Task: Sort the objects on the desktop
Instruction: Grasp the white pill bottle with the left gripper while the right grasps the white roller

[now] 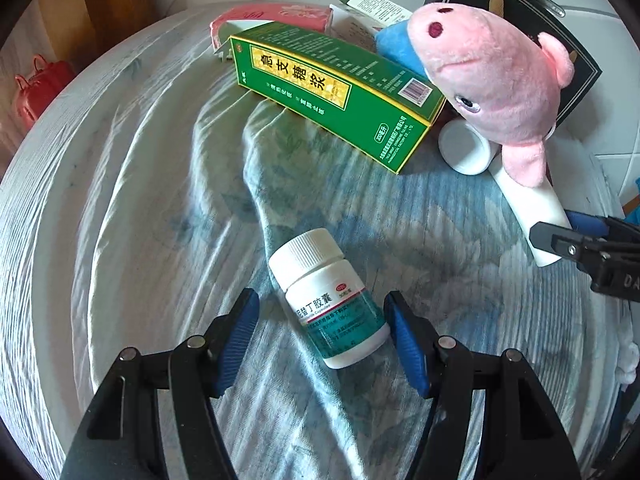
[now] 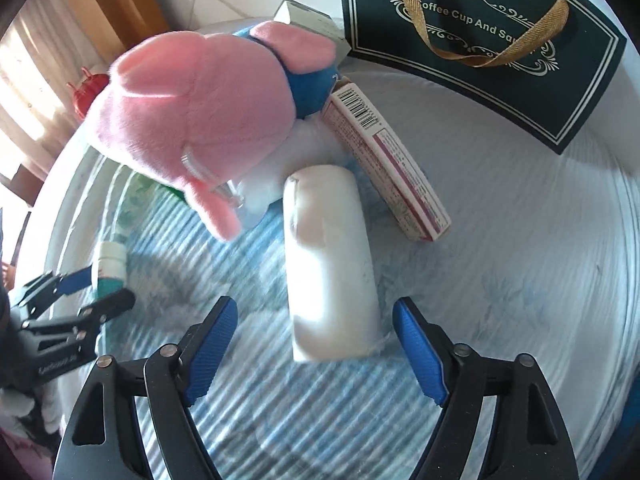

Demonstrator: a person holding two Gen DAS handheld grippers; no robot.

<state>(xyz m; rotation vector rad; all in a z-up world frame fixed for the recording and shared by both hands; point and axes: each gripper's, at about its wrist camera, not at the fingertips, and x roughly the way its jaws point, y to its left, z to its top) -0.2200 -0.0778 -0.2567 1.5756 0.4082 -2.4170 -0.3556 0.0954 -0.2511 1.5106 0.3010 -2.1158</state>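
A white pill bottle [image 1: 328, 304] with a teal label lies on its side on the blue-patterned cloth [image 1: 160, 200]. My left gripper [image 1: 322, 295] straddles the bottle, open, with a gap at each pad; it shows at the left edge of the right wrist view [image 2: 102, 289] with the bottle [image 2: 110, 258]. A white cylindrical pack [image 2: 328, 264] lies lengthwise between the blue pads of my right gripper [image 2: 316, 305], which stands open and clear of it. In the left wrist view, the right gripper [image 1: 554, 225] sits over the pack's near end [image 1: 528, 204].
A pink pig plush [image 1: 492, 80] lies over the pack's far end and a round white jar [image 1: 466, 148]. A green medicine box [image 1: 336, 92], a pink packet [image 1: 272, 16], a pink-and-white carton [image 2: 384, 160] and a dark gift box [image 2: 480, 40] stand behind.
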